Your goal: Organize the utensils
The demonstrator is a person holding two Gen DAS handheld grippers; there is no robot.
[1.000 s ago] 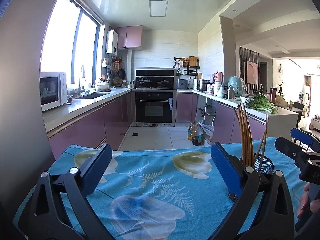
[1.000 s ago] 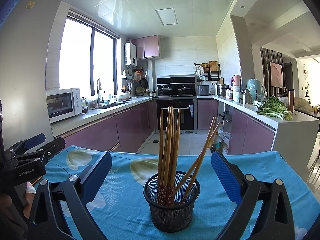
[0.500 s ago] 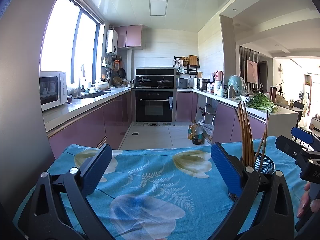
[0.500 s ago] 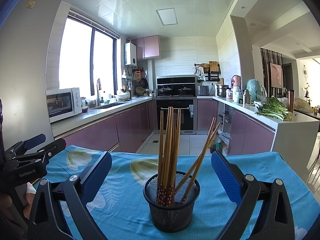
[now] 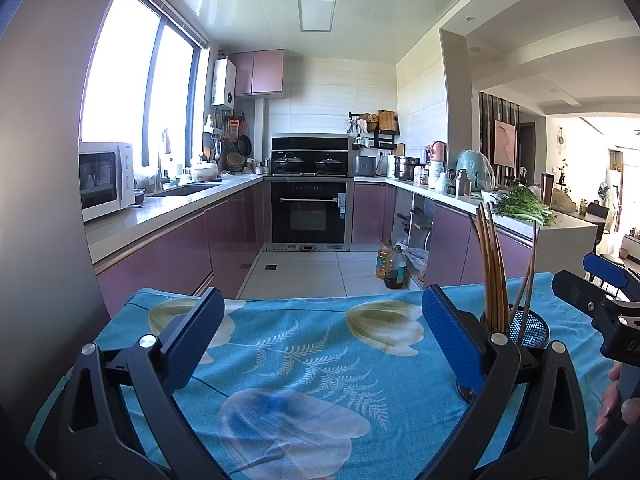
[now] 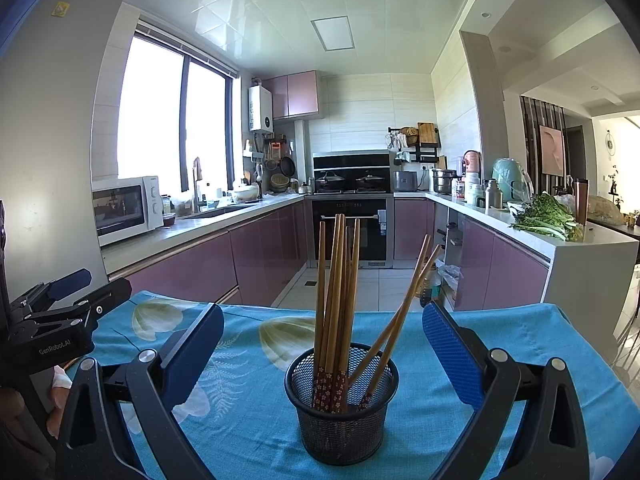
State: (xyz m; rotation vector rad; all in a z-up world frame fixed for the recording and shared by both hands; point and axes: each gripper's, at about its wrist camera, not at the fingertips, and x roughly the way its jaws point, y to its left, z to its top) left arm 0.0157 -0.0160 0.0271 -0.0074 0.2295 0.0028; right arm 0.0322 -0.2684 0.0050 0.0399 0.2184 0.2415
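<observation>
Chopsticks: brown wooden chopsticks [image 6: 334,300] stand in the black wire-mesh cup [image 6: 341,412] on my blue flowered tablecloth [image 6: 248,412], two leaning right.
Right claw: right gripper [image 6: 324,354] spread wide, empty, the cup between its blue pads.
Left claw: left gripper [image 5: 320,338] spread wide, empty over bare cloth, cup just past its right finger.
Change: almost nothing since a second ago; both claws hold position.
Meaning: sticks all look housed; I judge the sorting done or paused.
Beyond: purple kitchen cabinets [image 6: 256,256].

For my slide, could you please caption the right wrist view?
Open right gripper faces a mesh holder of chopsticks.
</observation>
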